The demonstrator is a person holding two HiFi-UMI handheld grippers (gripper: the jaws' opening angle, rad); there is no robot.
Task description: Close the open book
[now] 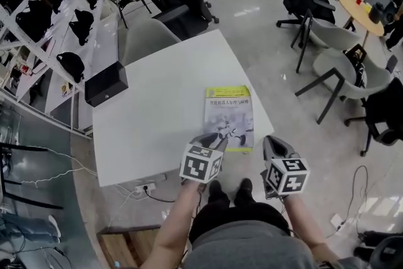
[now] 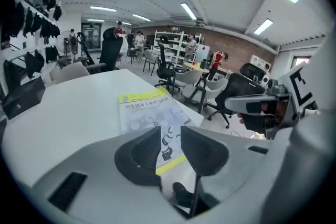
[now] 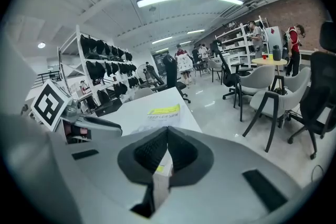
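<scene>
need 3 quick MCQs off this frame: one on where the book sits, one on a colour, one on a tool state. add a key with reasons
1. Where on the table does the book lie?
A. by the edge nearest the person
B. at the far corner
C. along the left edge

2. What colour is the band across the cover's far end?
A. red
B. yellow
C. blue

3. How do the jaws of the left tool stand?
A. closed on the book
B. closed on nothing
C. apart, nothing between them

Key:
1 A, in the head view the book lies at the near edge, just beyond the left tool.
2 B, the strip is yellow in every view.
3 C, the left gripper view shows a clear gap, with the book lying beyond it.
</scene>
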